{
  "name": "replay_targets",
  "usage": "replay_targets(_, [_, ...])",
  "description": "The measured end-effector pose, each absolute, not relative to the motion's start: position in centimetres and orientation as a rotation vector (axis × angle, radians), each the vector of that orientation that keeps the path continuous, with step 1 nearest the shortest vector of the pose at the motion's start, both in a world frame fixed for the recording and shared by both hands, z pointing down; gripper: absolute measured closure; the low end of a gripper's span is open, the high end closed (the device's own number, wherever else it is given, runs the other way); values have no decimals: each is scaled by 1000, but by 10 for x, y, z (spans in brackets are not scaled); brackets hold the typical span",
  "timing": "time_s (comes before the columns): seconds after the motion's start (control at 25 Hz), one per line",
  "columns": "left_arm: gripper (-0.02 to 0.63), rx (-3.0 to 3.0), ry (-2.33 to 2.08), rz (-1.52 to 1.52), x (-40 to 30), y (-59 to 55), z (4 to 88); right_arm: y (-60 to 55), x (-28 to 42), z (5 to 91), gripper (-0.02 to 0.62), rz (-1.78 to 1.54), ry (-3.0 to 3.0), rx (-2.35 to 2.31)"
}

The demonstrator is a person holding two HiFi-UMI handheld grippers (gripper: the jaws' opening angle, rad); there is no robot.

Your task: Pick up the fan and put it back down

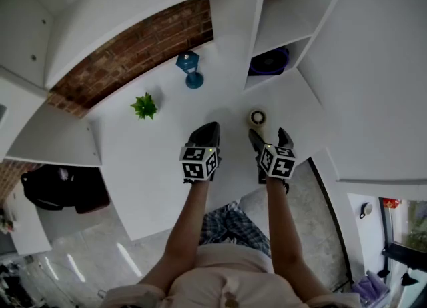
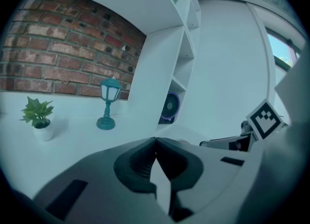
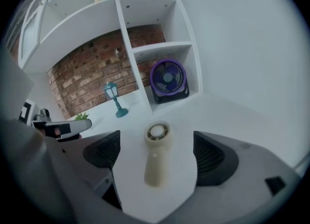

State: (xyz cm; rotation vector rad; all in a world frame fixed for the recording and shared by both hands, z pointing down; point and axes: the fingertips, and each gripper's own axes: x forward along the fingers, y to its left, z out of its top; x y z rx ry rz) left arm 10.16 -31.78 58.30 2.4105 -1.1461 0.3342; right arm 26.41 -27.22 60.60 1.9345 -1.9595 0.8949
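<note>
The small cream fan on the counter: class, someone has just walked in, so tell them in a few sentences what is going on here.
A person holds a gripper in each hand over a white counter. The right gripper has its jaws wide apart, and the small cream fan lies flat on the counter between them, touched by neither. The left gripper is shut and empty, off to the side. The fan is either set down already or about to be picked up; this moment alone does not say which.

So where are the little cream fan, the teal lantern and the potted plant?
cream fan (image 3: 156, 154), right gripper view, on the top of its handle.
teal lantern (image 1: 190, 67), head view, on its lantern head.
potted plant (image 2: 38, 111), left gripper view, on its leaves.
</note>
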Motion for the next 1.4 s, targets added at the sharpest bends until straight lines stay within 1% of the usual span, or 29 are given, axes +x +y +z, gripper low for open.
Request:
replay_targets(0.08, [578,2433,-1155,322,96,-318,571,-268,273,586,128,858,-2001,1987])
replay_targets(0.16, [578,2462,-1166,307,91,-318,557,-264,283,563,177,796,-2044,2038])
replay_targets(0.28, [578,2507,-1179,297,84,-316,536,-255,295,528,268,671,-2095,2106])
replay_targets(0.36, [578,2530,-1185,288,80,-314,522,-248,302,506,305,586,-2114,2151])
replay_targets(0.44, [578,2555,-1192,265,77,-312,506,-240,308,485,357,506,-2124,2191])
replay_targets(0.68, [578,2615,-1202,151,69,-305,462,-216,321,434,460,325,-2131,2285])
replay_targets(0.8, [578,2635,-1205,117,66,-302,450,-202,331,418,526,269,-2111,2346])
replay_targets(0.88, [578,2642,-1207,102,63,-300,445,-195,337,413,549,243,-2094,2377])
replay_targets(1.04, [578,2655,-1207,81,59,-296,437,-187,343,398,575,188,-2089,2416])
replay_targets(1.4, [578,2673,-1192,56,60,-290,429,-179,339,384,580,114,-2095,2414])
